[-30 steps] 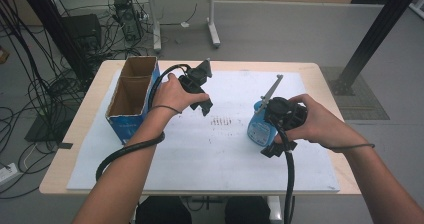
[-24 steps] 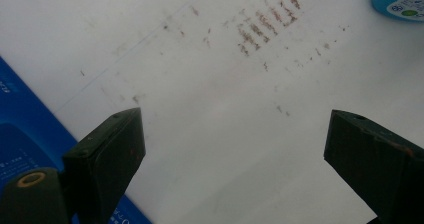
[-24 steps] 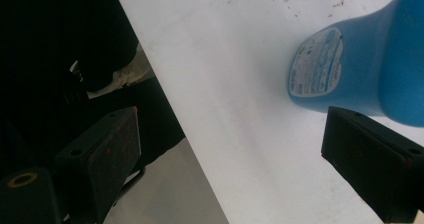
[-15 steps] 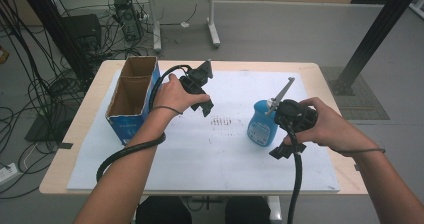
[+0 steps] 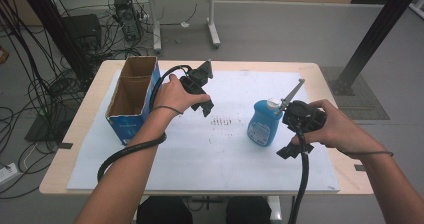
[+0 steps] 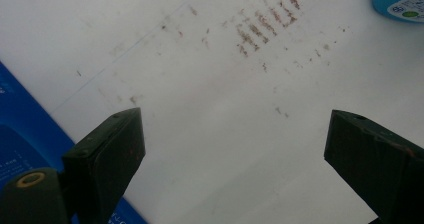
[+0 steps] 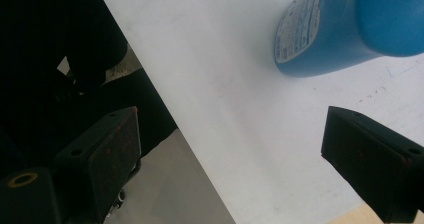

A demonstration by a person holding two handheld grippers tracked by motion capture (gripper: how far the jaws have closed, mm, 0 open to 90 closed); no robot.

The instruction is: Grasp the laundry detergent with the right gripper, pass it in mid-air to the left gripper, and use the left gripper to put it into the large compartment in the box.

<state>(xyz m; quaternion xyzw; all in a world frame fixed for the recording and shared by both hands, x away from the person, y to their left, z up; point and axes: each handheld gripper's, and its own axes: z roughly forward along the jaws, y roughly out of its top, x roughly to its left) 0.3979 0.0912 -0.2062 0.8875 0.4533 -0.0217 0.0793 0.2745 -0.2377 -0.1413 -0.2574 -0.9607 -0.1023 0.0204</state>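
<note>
just to the left of the right gripper, as the high view has it, the blue plastic bottle with a white cap and a pale printed label stands upright on the white sheet covering the wooden table. it is set in the open, well apart from the other things, probably so the jaws can come at its body from the side. the right gripper's jaws stand wide with nothing between them; in the right gripper view the bottle lies ahead and off to one side, not touched. the right hand holds this gripper tilted, jaws pointing down and back toward the table's near edge. the left gripper hangs over the sheet, its jaws also wide and empty, angled down at the brown-speckled patch. just beyond the left hand's far side sits the open blue cardboard box, likely the place the bottle is meant for.
</note>
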